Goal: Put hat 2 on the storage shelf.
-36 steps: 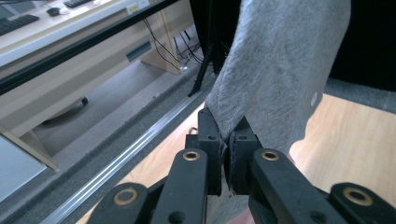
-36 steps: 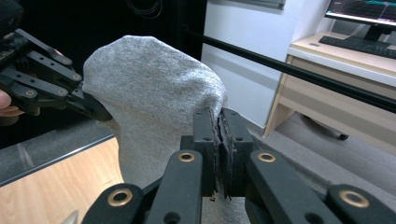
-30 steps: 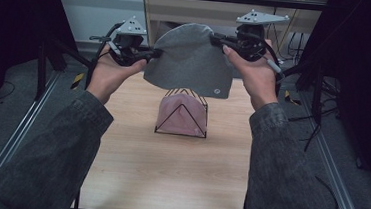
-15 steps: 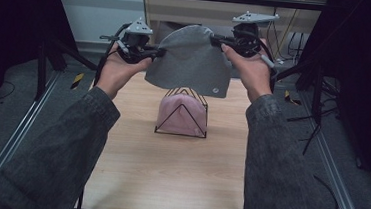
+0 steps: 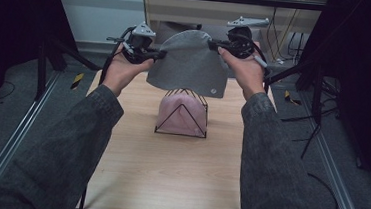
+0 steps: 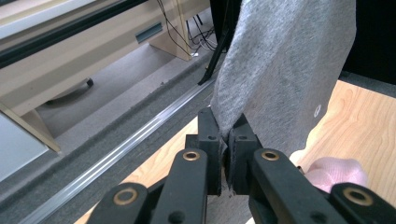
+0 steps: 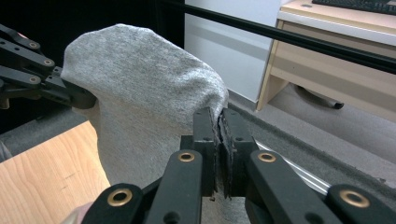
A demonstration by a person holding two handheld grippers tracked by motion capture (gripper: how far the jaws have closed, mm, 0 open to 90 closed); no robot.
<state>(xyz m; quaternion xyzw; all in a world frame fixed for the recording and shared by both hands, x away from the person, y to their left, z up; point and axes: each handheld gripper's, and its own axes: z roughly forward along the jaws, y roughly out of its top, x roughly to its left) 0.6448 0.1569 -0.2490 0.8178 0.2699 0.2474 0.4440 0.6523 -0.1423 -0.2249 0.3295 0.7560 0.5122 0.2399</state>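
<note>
While both grippers hang onto the grey cloth (image 5: 189,62), not much has actually changed over the last second, just a slight drift: the whole thing sits a touch further toward the far edge of the bench (image 5: 168,173) than it did, and the cloth looks stretched about the same between the two hands. The left gripper (image 5: 158,55) is clamped tight on the cloth's left edge, and its own view shows the jaws pinched on a fold of grey fabric with the cloth hanging off to the right. The right gripper (image 5: 215,44) is closed on the opposite edge, a bit higher up, jaws pressed together with fabric between them. So the cloth is up in the air, spread like a little dome, hanging above and slightly behind the black wire rack (image 5: 183,112), which already has a pink cloth (image 5: 180,115) draped over it. My guess is the grey one is about to go over the rack too, so the next bit would be bringing it toward the person and lowering it evenly. Main risk looks like one side dropping first and sliding off.
</note>
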